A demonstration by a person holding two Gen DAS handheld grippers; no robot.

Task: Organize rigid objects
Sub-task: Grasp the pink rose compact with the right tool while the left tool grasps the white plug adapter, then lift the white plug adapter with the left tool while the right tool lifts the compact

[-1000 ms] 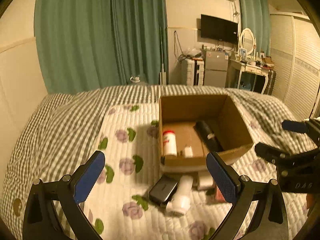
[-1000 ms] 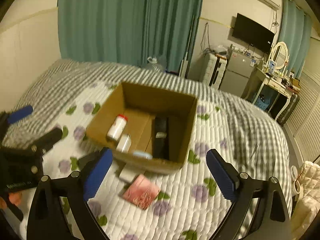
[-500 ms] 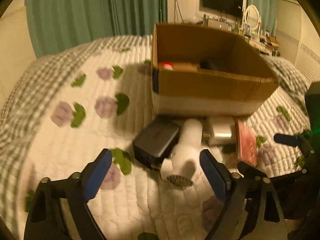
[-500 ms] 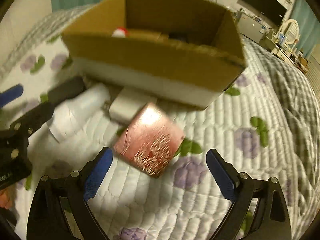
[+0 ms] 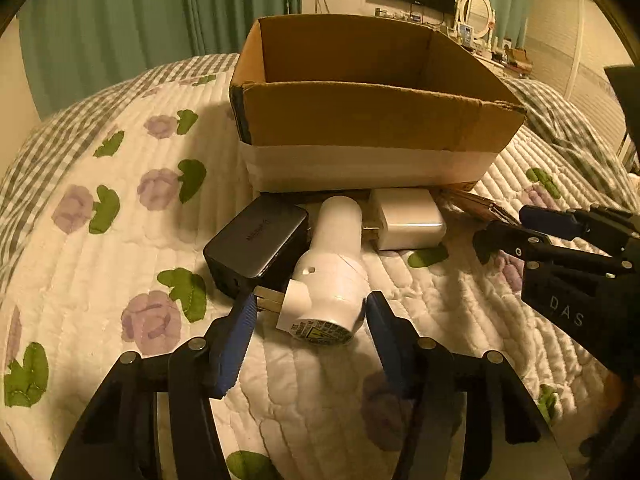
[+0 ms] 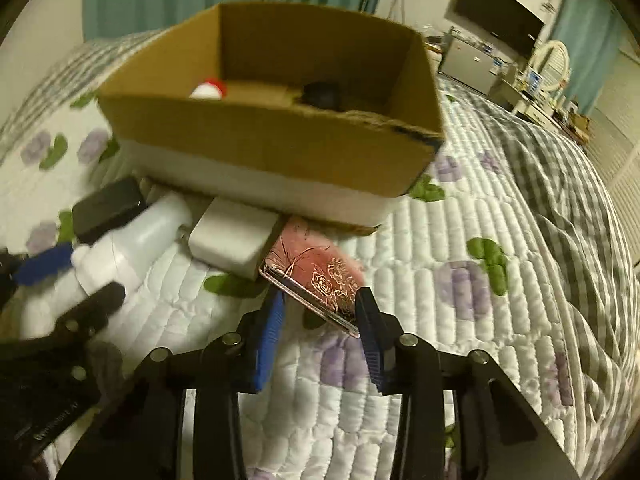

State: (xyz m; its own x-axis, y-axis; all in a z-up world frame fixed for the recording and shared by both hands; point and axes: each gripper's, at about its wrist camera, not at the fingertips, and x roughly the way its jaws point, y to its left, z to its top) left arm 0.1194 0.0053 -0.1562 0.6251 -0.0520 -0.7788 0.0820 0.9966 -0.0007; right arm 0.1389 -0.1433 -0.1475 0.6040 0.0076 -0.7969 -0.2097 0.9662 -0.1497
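Cardboard box (image 5: pixel 360 128) on floral quilt (image 5: pixel 120 248); green curtains (image 5: pixel 160 20) behind.

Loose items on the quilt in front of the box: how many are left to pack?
4: black adapter leftmost, white plug device between the left gripper's fingers, white charger against the box, pink case at the right gripper.

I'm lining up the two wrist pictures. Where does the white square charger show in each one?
Left wrist: white square charger sits right of center, just in front of the cardboard box, right of the white cylindrical plug adapter.
Right wrist: the charger sits left of center, below the box, touching the pink patterned case.
Shared landmark: the cardboard box's white-taped front wall.
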